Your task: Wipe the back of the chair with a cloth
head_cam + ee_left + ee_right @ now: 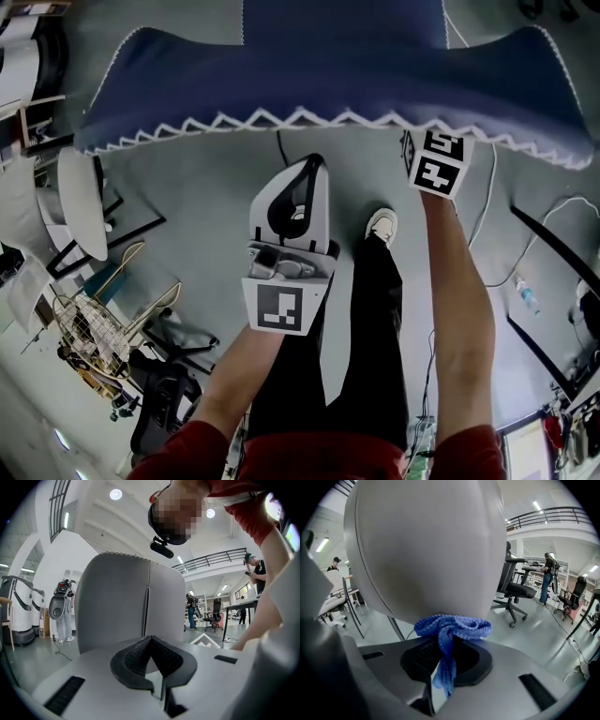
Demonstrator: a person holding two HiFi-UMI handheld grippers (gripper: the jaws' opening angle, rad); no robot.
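Right hand-held gripper [446, 654] is clamped shut on a blue knitted cloth [452, 626]. The cloth is bunched into a small wad at the jaw tips, with one tail hanging down between the jaws. The wad sits right against the lower part of the smooth grey chair back [426, 550], which fills most of the right gripper view. In the head view this gripper reaches in under the edge of the chair's blue upholstery [328, 84], which is trimmed with white zigzag stitching, so its jaws are hidden there. The left hand-held gripper [151, 660] has its jaws together with nothing between them. It is held off the grey shell, near it but not touching. The step in hand appears to be the wiping stroke itself. To do it well, the grip should probably stay firm so the wad does not slip out, and only the cloth, not the hard jaw tips, should press on the shell. Because the surface curves, the gripper likely needs to tilt as it moves so the cloth stays in contact. Slow, overlapping passes would cover the panel better than one quick swipe. Only a small patch of cloth meets the shell, so many passes seem necessary. The free left gripper could steady the chair if it shifts under the pushing.
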